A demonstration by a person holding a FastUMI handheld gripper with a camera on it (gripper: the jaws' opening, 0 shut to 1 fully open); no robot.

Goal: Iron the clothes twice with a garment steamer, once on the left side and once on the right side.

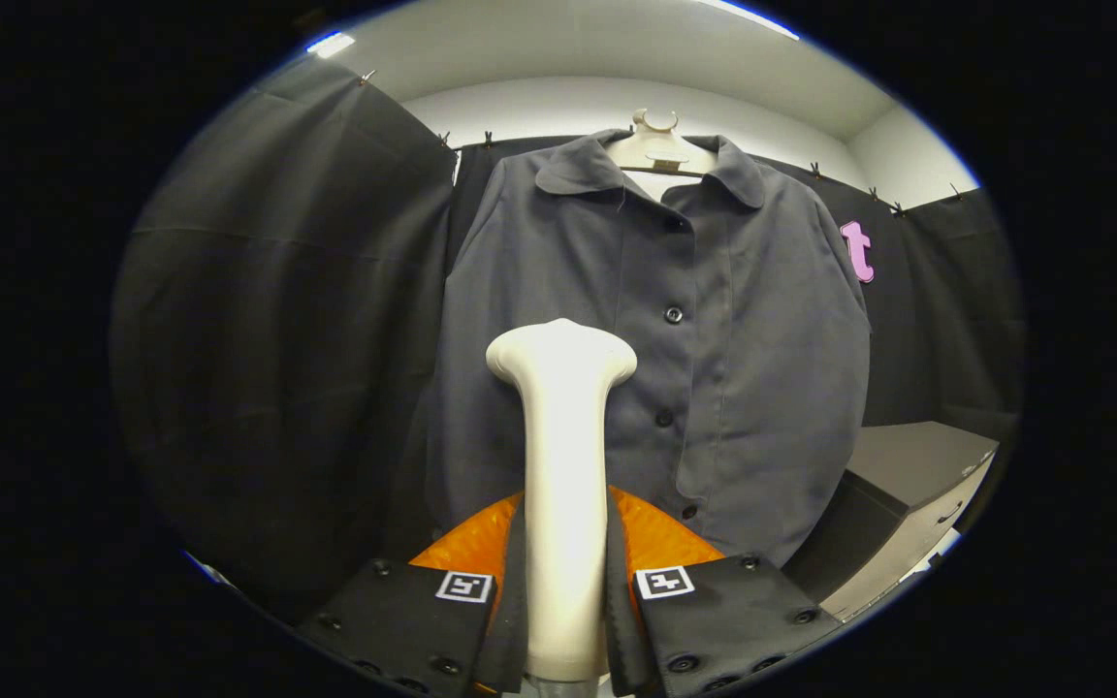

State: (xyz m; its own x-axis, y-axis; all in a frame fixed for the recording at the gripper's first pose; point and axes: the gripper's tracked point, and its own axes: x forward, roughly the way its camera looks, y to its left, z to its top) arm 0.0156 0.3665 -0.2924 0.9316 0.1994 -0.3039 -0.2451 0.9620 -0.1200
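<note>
Steamer point(563, 465) stands upright, clamped by its handle between both fingers of the claw point(563, 582) — head raised toward the lower front of the grey shirt point(714, 339) on its hanger point(657, 145), seemingly poised to begin a pass.

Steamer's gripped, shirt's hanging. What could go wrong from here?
1. The gripper clamps the steamer low on its handle, so the head could tilt when pressed on the shirt.
2. The shirt hangs free on a hanger, so it may swing away.
3. The buttons could snag the head.
</note>
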